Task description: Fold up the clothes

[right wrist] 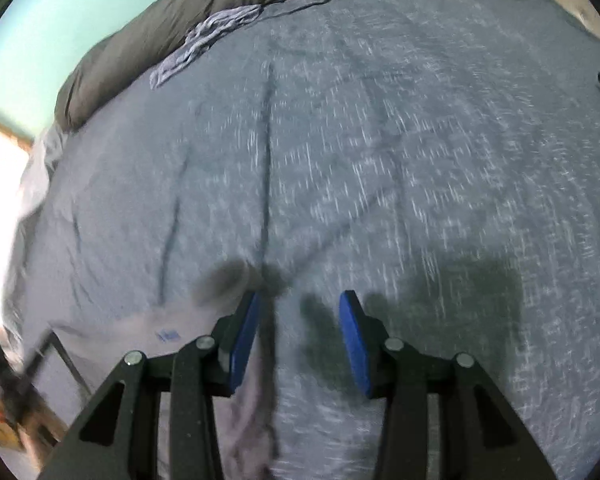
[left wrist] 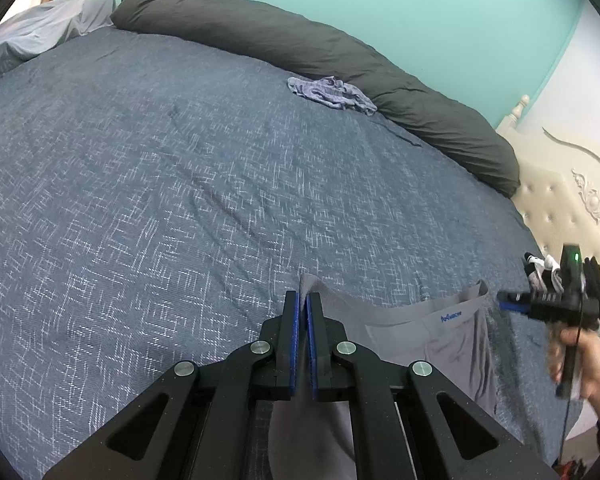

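Grey underwear (left wrist: 432,332) with a small blue logo on its waistband lies on the blue patterned bedspread (left wrist: 140,180), near the bed's front edge. My left gripper (left wrist: 303,300) is shut on one corner of the waistband and lifts it a little. My right gripper (left wrist: 502,302), held by a hand (left wrist: 580,360), hovers just past the other end of the waistband. In the blurred right wrist view its blue pads (right wrist: 354,332) stand apart over bare bedspread; the right gripper (right wrist: 300,300) is open and holds nothing. The grey underwear (right wrist: 112,344) lies to its lower left.
A crumpled blue-grey garment (left wrist: 332,94) lies far back against a rolled dark grey duvet (left wrist: 300,40). Black-and-white socks (left wrist: 540,272) sit at the right edge by the cream headboard (left wrist: 560,200). A turquoise wall rises behind the bed.
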Demonstrator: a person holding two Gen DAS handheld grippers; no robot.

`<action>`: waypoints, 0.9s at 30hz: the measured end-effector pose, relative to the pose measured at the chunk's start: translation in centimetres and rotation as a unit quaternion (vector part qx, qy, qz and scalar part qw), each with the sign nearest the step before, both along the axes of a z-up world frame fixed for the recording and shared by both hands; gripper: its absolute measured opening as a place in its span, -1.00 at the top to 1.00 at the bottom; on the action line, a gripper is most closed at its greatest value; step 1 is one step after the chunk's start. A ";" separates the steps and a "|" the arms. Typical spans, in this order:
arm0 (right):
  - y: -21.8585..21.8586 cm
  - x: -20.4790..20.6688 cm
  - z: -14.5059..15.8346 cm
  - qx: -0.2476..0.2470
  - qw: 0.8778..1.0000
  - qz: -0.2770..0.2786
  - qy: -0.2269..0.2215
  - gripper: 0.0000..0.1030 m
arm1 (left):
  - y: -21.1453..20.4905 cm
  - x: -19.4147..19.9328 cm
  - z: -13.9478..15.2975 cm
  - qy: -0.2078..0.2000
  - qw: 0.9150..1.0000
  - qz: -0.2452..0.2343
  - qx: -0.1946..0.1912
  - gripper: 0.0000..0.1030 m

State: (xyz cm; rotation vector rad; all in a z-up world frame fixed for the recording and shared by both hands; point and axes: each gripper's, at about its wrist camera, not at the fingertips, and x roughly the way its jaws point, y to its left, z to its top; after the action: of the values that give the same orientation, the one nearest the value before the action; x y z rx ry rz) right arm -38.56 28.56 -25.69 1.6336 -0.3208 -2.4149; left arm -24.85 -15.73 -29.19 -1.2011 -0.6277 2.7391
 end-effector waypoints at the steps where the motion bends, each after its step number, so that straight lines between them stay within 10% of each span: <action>1: -0.3 0.6 -0.2 0.010 1.000 0.010 0.006 0.18 | 0.0 0.0 0.0 0.000 1.000 0.000 0.000 0.92; 15: -5.2 -1.6 -1.7 0.073 0.994 0.079 0.029 0.19 | -0.3 0.1 -0.1 0.005 1.000 0.011 -0.005 0.92; 27: -7.2 -2.8 -2.5 0.063 0.991 0.111 0.049 0.95 | -1.0 -0.2 -0.9 -0.006 1.000 0.017 -0.001 0.92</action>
State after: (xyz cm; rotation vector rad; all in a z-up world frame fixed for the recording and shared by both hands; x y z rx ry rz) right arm -41.34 21.37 -28.17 1.5017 0.0299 -2.3760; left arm -25.08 -16.77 -30.11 -1.2186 -0.6513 2.7630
